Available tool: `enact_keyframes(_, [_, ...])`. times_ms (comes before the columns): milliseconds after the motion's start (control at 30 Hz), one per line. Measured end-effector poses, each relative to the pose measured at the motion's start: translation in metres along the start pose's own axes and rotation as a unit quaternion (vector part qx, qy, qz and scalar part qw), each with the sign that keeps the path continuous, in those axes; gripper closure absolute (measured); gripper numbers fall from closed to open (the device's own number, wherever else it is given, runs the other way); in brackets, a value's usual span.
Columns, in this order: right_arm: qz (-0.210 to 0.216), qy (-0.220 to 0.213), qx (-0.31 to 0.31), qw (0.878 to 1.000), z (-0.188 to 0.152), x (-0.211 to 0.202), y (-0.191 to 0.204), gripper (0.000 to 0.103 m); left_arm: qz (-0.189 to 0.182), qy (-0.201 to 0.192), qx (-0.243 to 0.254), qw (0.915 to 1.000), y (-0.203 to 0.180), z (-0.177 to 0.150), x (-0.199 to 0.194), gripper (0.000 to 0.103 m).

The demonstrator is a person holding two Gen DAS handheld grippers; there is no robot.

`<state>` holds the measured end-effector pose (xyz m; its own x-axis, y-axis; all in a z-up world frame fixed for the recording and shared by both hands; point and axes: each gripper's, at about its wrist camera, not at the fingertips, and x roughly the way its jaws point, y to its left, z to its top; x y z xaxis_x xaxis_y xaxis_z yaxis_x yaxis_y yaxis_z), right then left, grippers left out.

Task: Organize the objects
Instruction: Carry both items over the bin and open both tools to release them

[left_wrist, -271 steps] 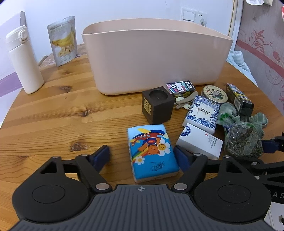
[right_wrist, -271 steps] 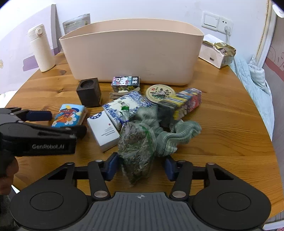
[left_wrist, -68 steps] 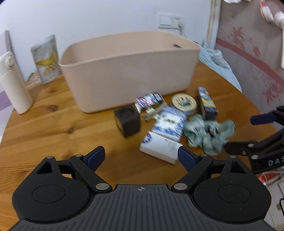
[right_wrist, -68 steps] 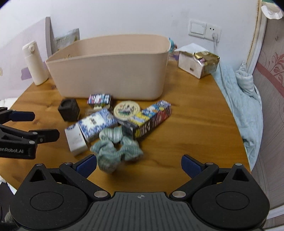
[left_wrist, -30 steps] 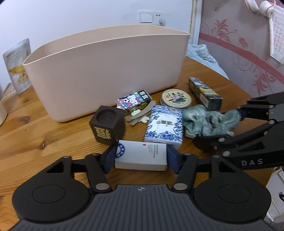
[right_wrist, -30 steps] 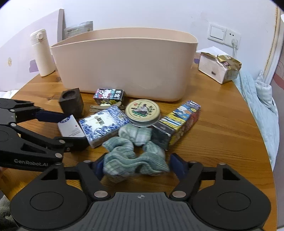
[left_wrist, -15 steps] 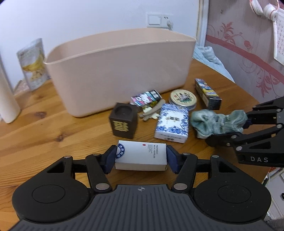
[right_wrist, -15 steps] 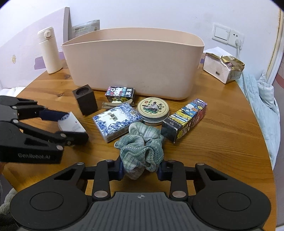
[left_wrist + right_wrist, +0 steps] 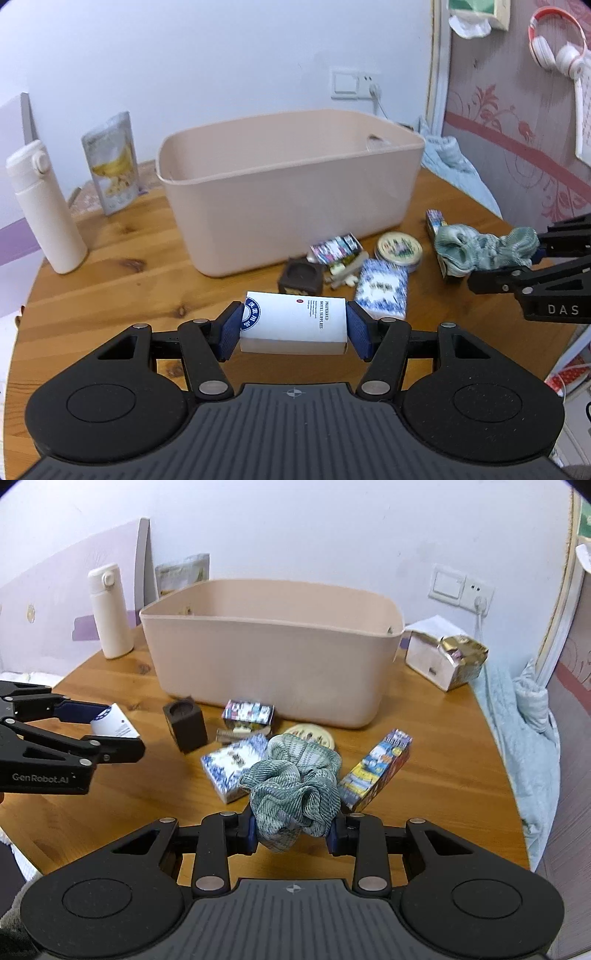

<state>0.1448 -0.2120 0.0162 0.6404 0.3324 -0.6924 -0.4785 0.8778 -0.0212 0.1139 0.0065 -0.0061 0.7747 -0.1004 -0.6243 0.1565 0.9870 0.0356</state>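
My left gripper (image 9: 293, 328) is shut on a white box (image 9: 295, 319) with a blue round logo and holds it above the wooden table; it also shows in the right wrist view (image 9: 114, 722). My right gripper (image 9: 291, 834) is shut on a green scrunchie (image 9: 293, 779), lifted off the table; it also shows in the left wrist view (image 9: 484, 249). A pink tub (image 9: 291, 184) stands beyond both, open at the top, and also shows in the right wrist view (image 9: 269, 664).
On the table before the tub lie a dark wooden block (image 9: 184, 720), a small cartoon box (image 9: 248, 712), a blue-white packet (image 9: 234, 762), a round tin (image 9: 398, 248) and a long colourful box (image 9: 376, 770). A white bottle (image 9: 44, 206) and a snack pouch (image 9: 110, 162) stand left.
Both grippers closed on their objects about a second ago and have since risen and pulled back from the table, carrying the white box and the scrunchie.
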Motion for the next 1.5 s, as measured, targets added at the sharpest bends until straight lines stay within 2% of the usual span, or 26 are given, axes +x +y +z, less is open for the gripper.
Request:
enact_keyframes(367, [-0.014, -0.035, 0.004, 0.999, 0.024, -0.014, -0.01, 0.071, 0.021, -0.045, -0.017, 0.9986, 0.023, 0.037, -0.016, 0.042])
enact_keyframes(767, [-0.022, -0.067, 0.013, 0.997, 0.065, -0.012, -0.022, 0.071, 0.035, -0.08, -0.026, 0.9958, 0.037, 0.083, -0.013, 0.042])
enact_keyframes(1133, [-0.024, -0.096, 0.041, 0.994, 0.105, -0.002, -0.041, 0.071, 0.045, -0.086, -0.034, 0.9947, 0.049, 0.122, 0.013, 0.042])
enact_keyframes(1500, [-0.026, -0.092, 0.067, 0.993, 0.132, 0.031, -0.06, 0.071, 0.053, -0.057, -0.033, 0.9965, 0.055, 0.146, 0.069, 0.042])
